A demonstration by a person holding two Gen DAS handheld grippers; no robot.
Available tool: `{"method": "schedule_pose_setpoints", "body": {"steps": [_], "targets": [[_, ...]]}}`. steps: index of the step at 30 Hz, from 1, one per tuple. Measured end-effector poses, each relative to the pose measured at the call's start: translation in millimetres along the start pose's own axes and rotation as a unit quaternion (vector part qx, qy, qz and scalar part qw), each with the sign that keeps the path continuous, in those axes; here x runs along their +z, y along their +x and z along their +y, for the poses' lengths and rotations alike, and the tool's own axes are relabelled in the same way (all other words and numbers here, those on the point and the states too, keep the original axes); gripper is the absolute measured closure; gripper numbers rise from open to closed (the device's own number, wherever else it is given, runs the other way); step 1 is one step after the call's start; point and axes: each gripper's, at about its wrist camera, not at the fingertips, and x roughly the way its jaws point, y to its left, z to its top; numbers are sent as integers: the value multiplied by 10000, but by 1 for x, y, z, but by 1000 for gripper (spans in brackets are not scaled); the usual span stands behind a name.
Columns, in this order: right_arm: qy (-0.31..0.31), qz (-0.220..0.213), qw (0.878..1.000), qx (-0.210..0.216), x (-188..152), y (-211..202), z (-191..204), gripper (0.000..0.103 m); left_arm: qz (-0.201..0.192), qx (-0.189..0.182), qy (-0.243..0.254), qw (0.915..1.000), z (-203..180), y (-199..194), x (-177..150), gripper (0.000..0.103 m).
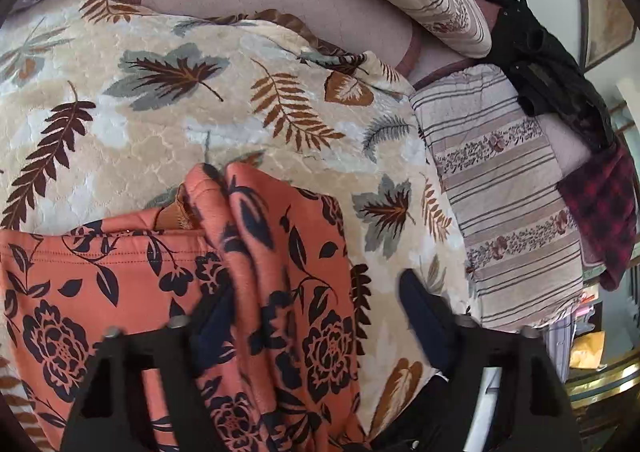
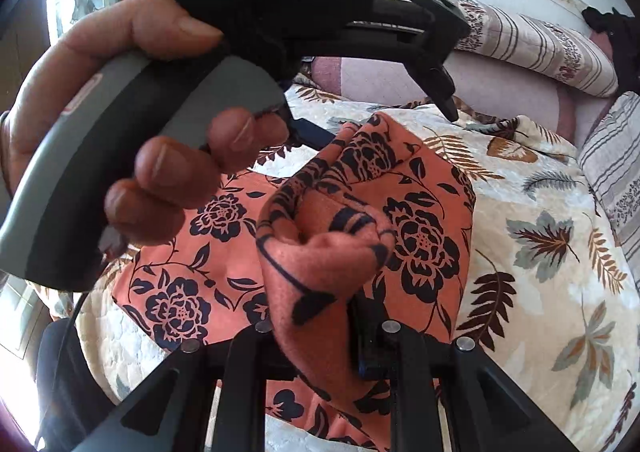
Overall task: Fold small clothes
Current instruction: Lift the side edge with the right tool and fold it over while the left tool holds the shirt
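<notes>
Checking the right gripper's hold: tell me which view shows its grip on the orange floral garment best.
Right wrist view: the right gripper is shut on a bunched fold of the orange floral garment. Left wrist view shows the garment only, not that grip.

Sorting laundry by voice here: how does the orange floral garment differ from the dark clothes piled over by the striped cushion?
The orange floral garment is bright with navy flowers; the dark clothes are black and red plaid. The garment lies on the leaf-print bedspread, part-lifted by the right hand-held gripper; the dark clothes sit heaped, untouched. Both are unfolded.
</notes>
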Motion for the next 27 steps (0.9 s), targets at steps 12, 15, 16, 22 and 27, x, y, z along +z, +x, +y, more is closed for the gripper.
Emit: {"method": "schedule_pose_setpoints", "body": {"steps": [12,15,16,22,27], "targets": [[-446,-377,9976,361,36,-19,63,84,-1259,355,954,9868,29,-110,-13,91],[-557,-229,9963,610,42,1,90,84,-1198,495,472,9904,85,-114,-16,91],[-614,-99,9958,678,41,14,98,83,-1075,546,269,9923,107,-108,-19,91],[-626,715,9896,1079,10,83,134,83,-492,743,-797,9928,203,-57,-44,90],[-429,503,9902,1232,22,64,124,84,-1001,734,-185,9921,162,-93,-40,91]]}}
